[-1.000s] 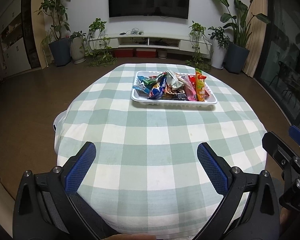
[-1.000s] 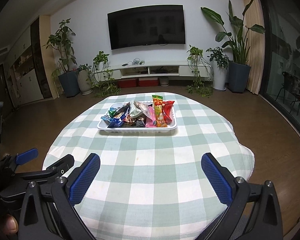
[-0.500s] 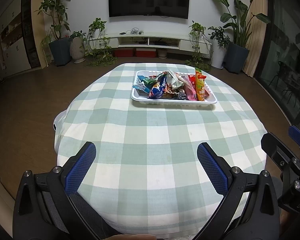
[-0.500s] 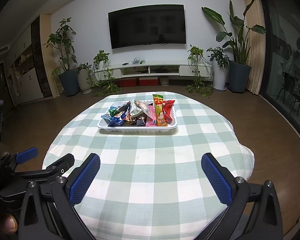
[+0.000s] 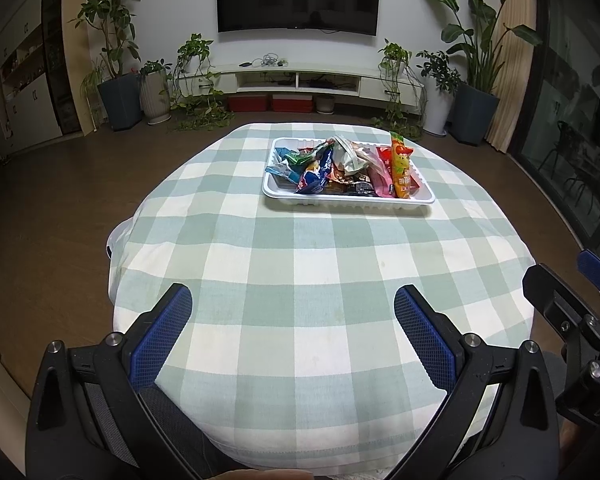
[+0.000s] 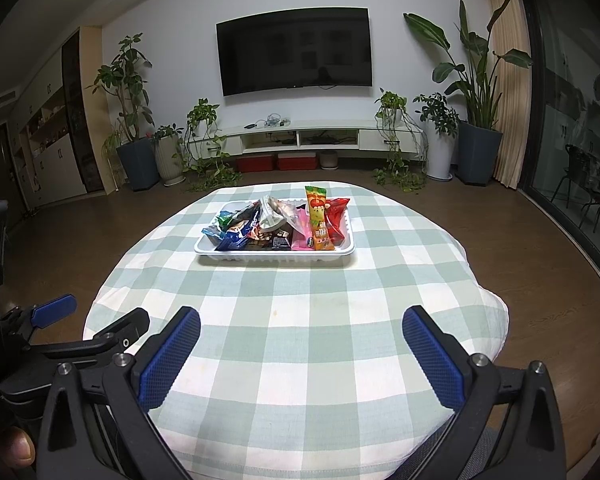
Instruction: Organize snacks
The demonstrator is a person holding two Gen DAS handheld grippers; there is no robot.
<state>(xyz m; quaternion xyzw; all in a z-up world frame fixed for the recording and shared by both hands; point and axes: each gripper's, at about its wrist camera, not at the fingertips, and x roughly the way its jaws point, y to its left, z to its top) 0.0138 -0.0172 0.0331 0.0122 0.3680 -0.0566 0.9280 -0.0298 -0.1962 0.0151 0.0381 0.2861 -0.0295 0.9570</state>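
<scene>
Two pairs of blue-padded fingers (image 5: 168,336) are spread wide apart with nothing between them, one pair on the left gripper (image 5: 292,300) and one on the right gripper (image 6: 300,316). Both hang over the near edge of a round desk (image 5: 320,272) draped in a green-and-white checked cloth (image 6: 300,320). Seen from the left gripper, the right one juts in at the right margin; seen from the right gripper, the left one shows at the lower left.

Well ahead of both sets of fingers, on the far half of the desk, sits a white tray (image 5: 348,200) heaped with snack packets (image 6: 268,226). An orange packet (image 6: 318,220) stands out at the right of the heap, with a red packet (image 6: 336,218) just beside it and blue ones (image 5: 314,172) at the left.

Beyond the desk a dark television (image 6: 294,50) hangs above a low white cabinet (image 6: 300,138), flanked by potted plants (image 6: 130,112).
</scene>
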